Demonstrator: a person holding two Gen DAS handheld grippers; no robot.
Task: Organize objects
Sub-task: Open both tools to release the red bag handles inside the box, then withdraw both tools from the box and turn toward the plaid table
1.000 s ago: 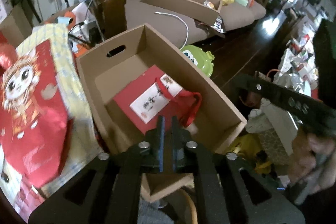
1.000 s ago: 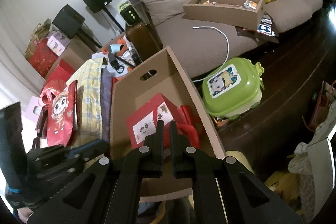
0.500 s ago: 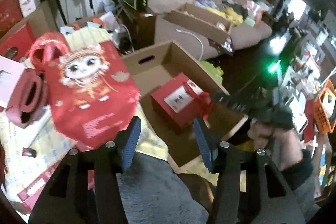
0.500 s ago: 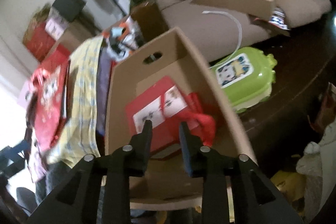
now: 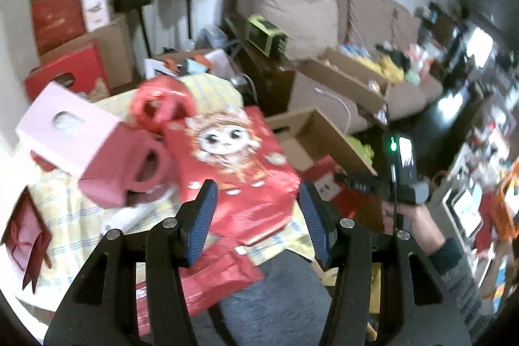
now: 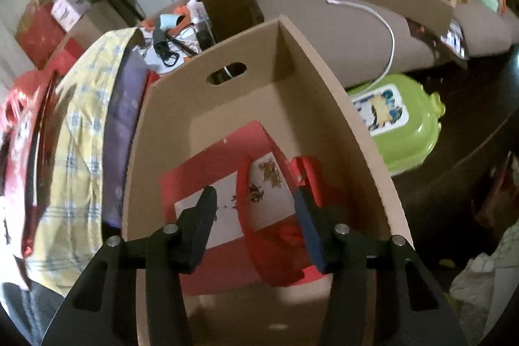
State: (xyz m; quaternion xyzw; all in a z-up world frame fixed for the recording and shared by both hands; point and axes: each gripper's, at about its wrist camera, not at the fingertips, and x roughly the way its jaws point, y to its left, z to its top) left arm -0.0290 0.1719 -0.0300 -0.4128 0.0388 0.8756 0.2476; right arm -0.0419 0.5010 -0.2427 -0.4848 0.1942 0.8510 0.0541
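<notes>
Both grippers open over the bags

Right gripper [image 6: 254, 218], jaws just widening and empty, hangs above the red gift bag [image 6: 233, 203] inside the cardboard box [image 6: 327, 106]; left gripper [image 5: 256, 216], open, should descend squarely onto the cartoon bag [image 5: 233, 171] left of the box.

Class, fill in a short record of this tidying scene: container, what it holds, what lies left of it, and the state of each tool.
container: cardboard box, open top
contents: red gift bag
left of box: cartoon-print red bag on yellow checked cloth
left tool: open, holds nothing, over the cartoon bag
right tool: has just been opening, nothing gripped, above the gift bag
</notes>
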